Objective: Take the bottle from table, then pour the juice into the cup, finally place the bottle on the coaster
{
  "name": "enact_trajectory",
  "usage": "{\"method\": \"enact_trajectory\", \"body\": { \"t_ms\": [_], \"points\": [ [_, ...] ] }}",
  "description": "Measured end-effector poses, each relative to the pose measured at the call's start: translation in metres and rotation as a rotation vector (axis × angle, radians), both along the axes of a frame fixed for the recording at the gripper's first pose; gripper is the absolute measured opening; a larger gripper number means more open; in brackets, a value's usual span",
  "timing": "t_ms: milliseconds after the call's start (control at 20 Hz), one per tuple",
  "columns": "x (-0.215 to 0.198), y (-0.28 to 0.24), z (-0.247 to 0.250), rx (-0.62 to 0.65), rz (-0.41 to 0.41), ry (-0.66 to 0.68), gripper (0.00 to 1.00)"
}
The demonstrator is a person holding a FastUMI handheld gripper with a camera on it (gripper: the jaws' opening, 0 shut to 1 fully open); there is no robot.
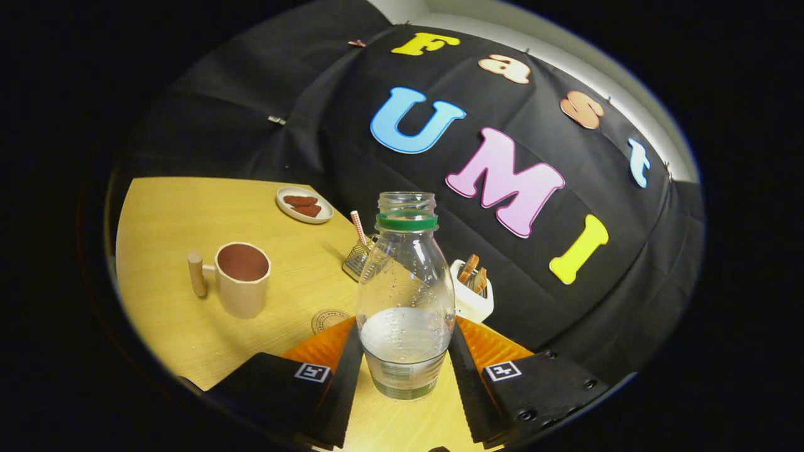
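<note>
In the gripper view the bottle (406,295) stands between the two fingers (404,351), open at the mouth with no cap, a green ring under the threads, and clear liquid filling only its lowest part. Both fingers lie flat against its lower sides, one on the left and one on the right, so they look closed on it, narrow to the width of the body; whether its base sits on the counter (163,213) or is just off it I cannot tell. The bottle looks like thin clear plastic, so it should be light, with what weight there is sitting low, and that should steady it upright. The walls are smooth and likely slippery, and thin plastic gives under pressure, so a hard squeeze could dent it and push liquid upward. The present hold, low on the body at the liquid level, seems sound; the neck is narrower and a worse place. With no cap, any tilt before the cup would spill. The cup (242,278), with a peg-like handle on its left, stands well apart to the far left of the fingers, upright and open. The coaster (328,320) lies flat on the counter just beyond the left finger, between cup and bottle. Farther off are a small plate (304,205) with two dark pieces, a wire holder (359,258) with a striped straw behind the bottle, and a white box (472,295) of sticks to its right
</note>
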State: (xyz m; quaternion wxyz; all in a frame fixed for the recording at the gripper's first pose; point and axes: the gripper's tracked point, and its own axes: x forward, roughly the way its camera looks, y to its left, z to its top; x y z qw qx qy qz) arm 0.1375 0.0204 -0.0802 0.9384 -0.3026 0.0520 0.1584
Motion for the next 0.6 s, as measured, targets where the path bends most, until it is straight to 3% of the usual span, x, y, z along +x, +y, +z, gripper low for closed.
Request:
{"method": "enact_trajectory", "body": {
  "t_ms": [600],
  "points": [
    [0.023,0.022,-0.023,-0.344,0.015,-0.027,0.74]
  ]
}}
